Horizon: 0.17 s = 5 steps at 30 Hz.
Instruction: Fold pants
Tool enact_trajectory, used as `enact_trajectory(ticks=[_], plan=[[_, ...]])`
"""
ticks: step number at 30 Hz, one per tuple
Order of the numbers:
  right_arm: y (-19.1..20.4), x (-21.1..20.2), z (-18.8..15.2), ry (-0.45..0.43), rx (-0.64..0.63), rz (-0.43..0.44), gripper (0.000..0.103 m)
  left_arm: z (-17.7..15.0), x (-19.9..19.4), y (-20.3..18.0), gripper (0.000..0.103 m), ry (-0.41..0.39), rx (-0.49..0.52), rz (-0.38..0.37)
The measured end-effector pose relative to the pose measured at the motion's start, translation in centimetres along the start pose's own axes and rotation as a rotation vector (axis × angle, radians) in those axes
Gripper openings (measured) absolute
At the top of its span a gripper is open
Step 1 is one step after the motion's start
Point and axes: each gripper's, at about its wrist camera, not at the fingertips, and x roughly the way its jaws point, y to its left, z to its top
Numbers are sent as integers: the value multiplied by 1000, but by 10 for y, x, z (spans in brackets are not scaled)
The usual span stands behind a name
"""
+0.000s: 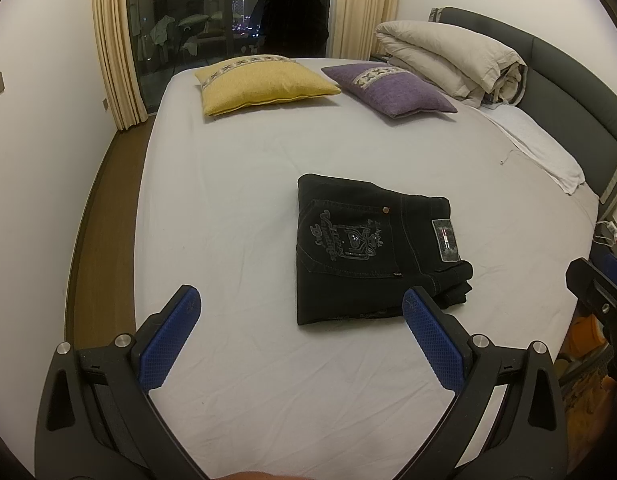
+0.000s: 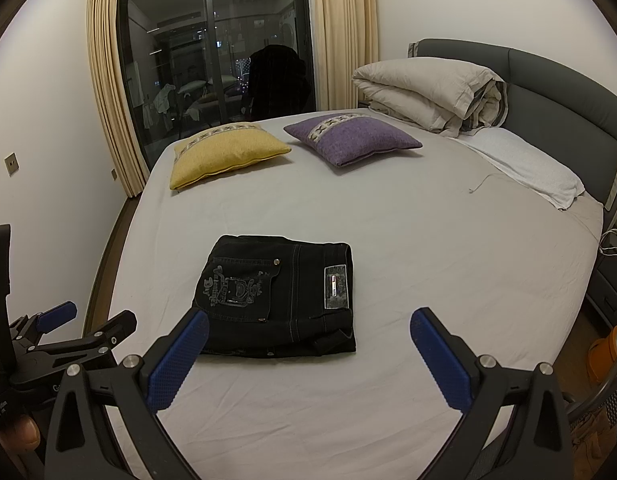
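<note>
Already folded: pants (image 1: pixel 372 248) mid-bed (image 1: pixel 236 184). Both grippers, left (image 1: pixel 300 312) and right (image 2: pixel 308 334), wide open, empty. Risk: snagging near edge, undoing fold.

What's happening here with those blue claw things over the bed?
A person is holding a two-finger gripper in each hand and folding pants with them. The black pants already lie on the white bed as a compact folded bundle, back pocket up. Both the left gripper and the right gripper are open, held above the sheet on the near side of the bundle, gripping nothing. Farther back sit a yellow cushion, a purple cushion and a rolled duvet.
</note>
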Motion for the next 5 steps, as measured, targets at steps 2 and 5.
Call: enact_trajectory(ticks=[2,5], plan=[[0,0,-1,1,0,1,103,0,0,1,103,-6,4,-6],[-1,1,-4,5,-1,4,103,-2,-1,-5,103,-21,23,-1]])
